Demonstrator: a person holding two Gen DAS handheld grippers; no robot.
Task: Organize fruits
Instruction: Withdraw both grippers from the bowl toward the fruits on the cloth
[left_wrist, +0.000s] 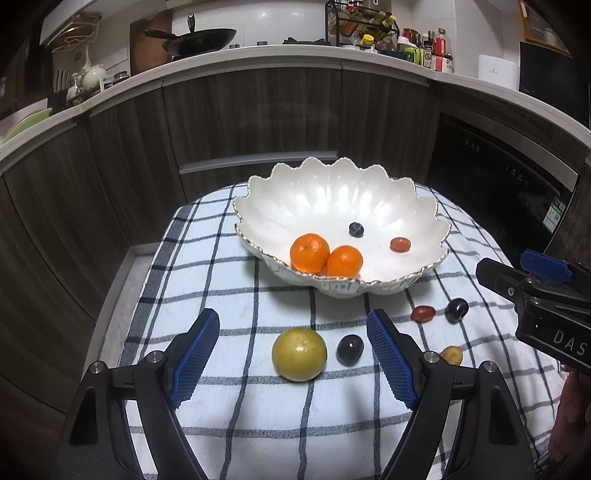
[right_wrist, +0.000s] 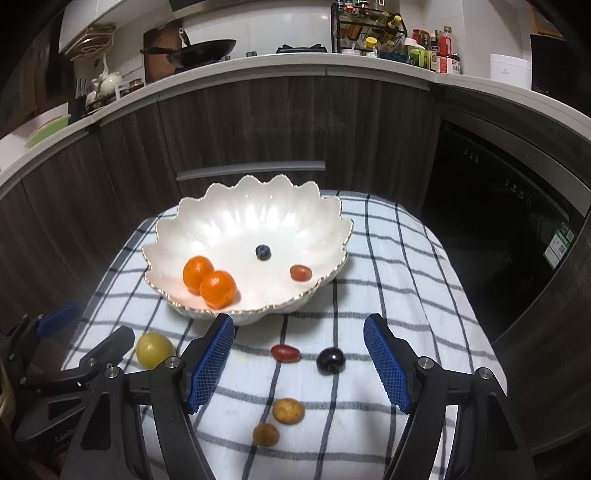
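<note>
The yellow-green fruit (left_wrist: 299, 353) lies on the checked cloth (left_wrist: 258, 406) before the scalloped bowl (left_wrist: 424, 221), between the left gripper (left_wrist: 293, 354) jaws — wide, empty. Round, firm-looking, probably smooth — grip across its middle. The right gripper (right_wrist: 299, 363) also gapes, holding nothing.

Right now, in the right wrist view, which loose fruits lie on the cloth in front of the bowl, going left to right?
Yellow-green fruit → red grape tomato → dark plum. The two small brown fruits nearer the camera overlap that order, so they are left out.
</note>
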